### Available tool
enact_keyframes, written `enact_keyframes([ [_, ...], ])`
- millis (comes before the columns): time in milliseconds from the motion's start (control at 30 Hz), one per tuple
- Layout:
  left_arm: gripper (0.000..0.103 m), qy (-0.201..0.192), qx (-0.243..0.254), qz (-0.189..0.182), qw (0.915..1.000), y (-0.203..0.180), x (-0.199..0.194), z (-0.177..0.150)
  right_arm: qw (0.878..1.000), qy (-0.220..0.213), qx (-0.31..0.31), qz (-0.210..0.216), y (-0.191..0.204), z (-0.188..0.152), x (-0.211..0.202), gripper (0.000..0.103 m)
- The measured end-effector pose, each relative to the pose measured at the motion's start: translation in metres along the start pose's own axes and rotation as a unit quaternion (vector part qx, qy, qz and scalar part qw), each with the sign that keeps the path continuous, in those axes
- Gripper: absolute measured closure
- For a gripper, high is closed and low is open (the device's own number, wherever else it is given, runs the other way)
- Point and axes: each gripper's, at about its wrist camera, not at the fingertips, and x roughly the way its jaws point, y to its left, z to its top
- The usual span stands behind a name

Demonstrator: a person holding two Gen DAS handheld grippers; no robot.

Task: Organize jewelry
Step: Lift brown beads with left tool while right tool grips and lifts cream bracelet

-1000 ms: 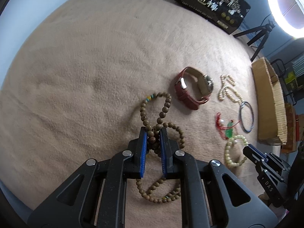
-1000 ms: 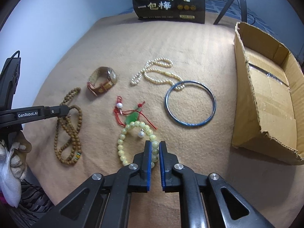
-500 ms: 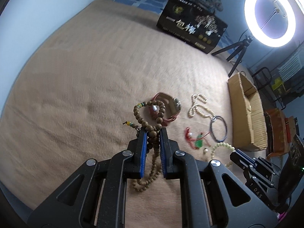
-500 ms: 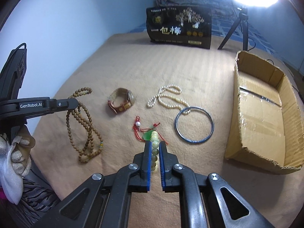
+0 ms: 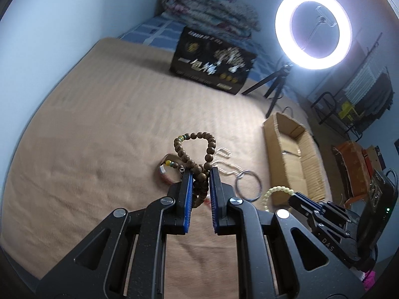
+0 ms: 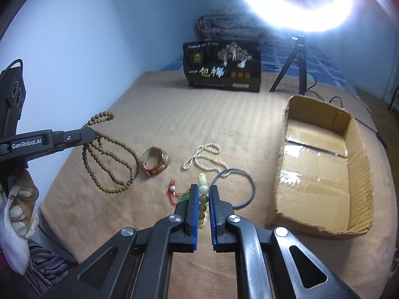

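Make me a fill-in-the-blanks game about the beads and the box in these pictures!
1. The left gripper is shut on the ___ bead necklace.
2. The right gripper is shut on the pale ___ bead bracelet.
3. The cardboard box has ___ jewelry inside.
4. The watch lies on the ___ blanket.

Answers: brown; yellow; no; tan
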Motion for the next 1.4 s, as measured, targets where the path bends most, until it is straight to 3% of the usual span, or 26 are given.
enact_keyframes([
  [333, 0.092, -0.023, 0.03, -0.048, 0.9981, -0.053, -0.012, 0.016, 0.999, -0.035, 0.02, -0.021, -0.029, 0.016, -0.028, 0.098],
  [733, 0.092, -0.025, 0.055, -0.1, 0.9931, -0.117, 0.001, 0.03, 0.994, -0.064, 0.058, -0.064, -0.085, 0.035, -0.05, 0.098],
  [1400, 0.092, 0.014, 0.081, -0.163, 0.9831, -0.199, 0.06, 0.023, 0.986, -0.045, 0.105, -0.124, -0.165, 0.047, -0.034, 0.098],
])
